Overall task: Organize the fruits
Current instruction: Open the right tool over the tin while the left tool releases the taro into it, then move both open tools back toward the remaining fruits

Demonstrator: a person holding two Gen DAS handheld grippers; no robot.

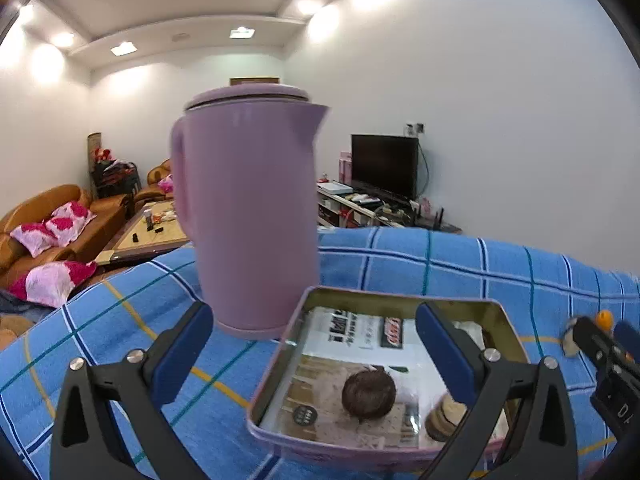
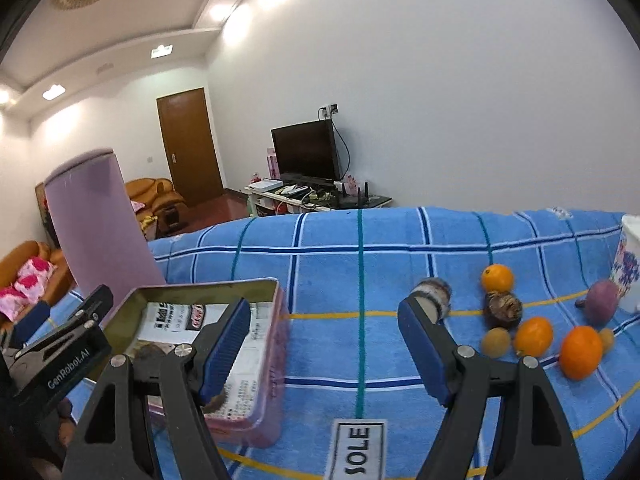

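- Left gripper [image 1: 314, 354]: fingers spread wide apart, nothing clamped; held over the near part of the shallow rectangular metal tin w/ pink outer wall [image 1: 400, 300].
- Dark brown round fruit [image 1: 369, 395] seen lying loose inside the tin on printed paper, between the fingers but untouched; a tan-and-brown sliced piece [image 1: 444, 420] beside it at the tin's right near corner.
- Lilac plastic lidded jug [image 1: 248, 208] stood upright just behind-left of the tin.
- Right gripper [image 2: 324, 344]: fingers apart, nothing between them, held above the blue checked cloth on the bench [image 2: 360, 264].
- Remaining fruit grouped on the cloth to the right: three oranges [image 2: 581, 352], a brown husked fruit [image 2: 502, 310], a small tan round fruit [image 2: 496, 343], a purple round fruit [image 2: 602, 302].
- Cut brown-skinned piece [image 2: 434, 292] lies just beyond the right finger tip; contact can't be told.
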